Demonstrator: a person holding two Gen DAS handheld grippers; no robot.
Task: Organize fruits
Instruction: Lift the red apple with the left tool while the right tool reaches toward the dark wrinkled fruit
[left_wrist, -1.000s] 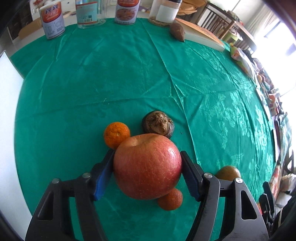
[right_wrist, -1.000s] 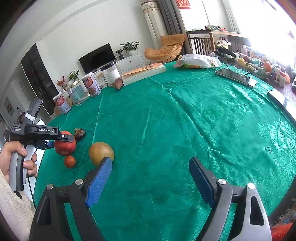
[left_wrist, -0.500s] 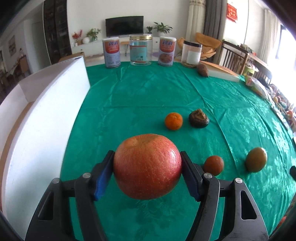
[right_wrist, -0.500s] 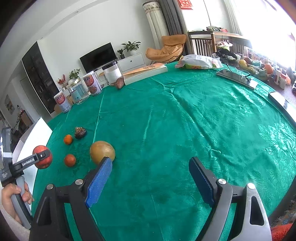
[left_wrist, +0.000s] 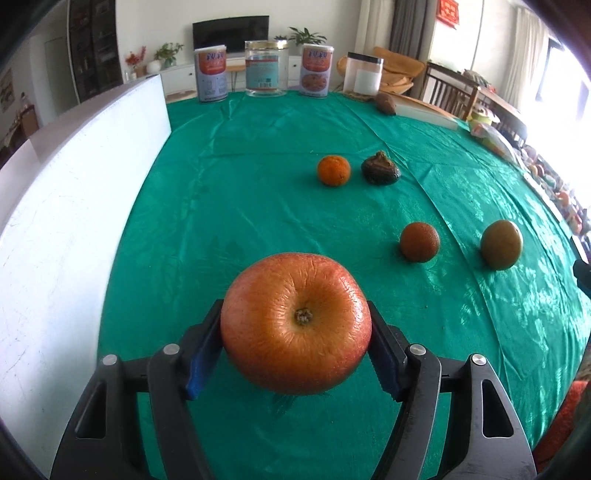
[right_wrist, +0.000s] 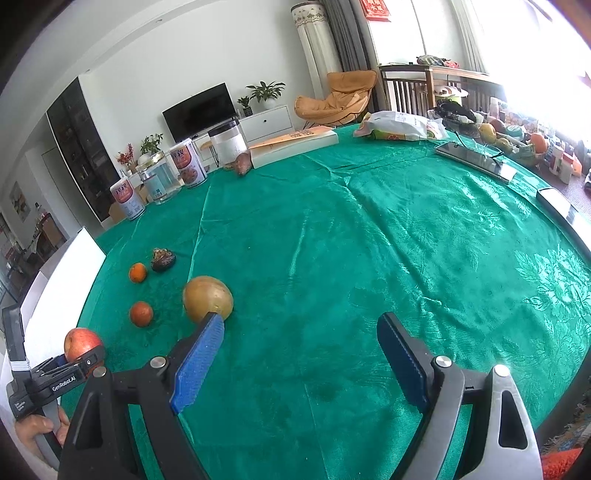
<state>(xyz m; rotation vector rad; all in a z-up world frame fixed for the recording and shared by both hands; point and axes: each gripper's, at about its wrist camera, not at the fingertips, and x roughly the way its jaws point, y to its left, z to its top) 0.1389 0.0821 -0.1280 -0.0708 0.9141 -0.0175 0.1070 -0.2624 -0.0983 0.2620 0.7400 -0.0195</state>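
My left gripper (left_wrist: 295, 332) is shut on a big red apple (left_wrist: 296, 324) and holds it above the green tablecloth, near the table's left front; the apple also shows in the right wrist view (right_wrist: 82, 344). On the cloth lie an orange (left_wrist: 333, 170), a dark wrinkled fruit (left_wrist: 379, 168), a dark orange fruit (left_wrist: 419, 242) and a yellow-green fruit (left_wrist: 501, 244). My right gripper (right_wrist: 301, 350) is open and empty, its left pad just in front of the yellow-green fruit (right_wrist: 207, 298).
A white box wall (left_wrist: 66, 206) runs along the table's left edge. Cans and jars (left_wrist: 266, 68) stand at the far edge with a sweet potato (left_wrist: 386, 103) and a flat box (right_wrist: 295, 142). Bags and a tablet (right_wrist: 476, 160) lie at the right.
My left gripper lifted the apple off the cloth and carried it back toward the left front, away from the other fruits. The right gripper stayed still and open.
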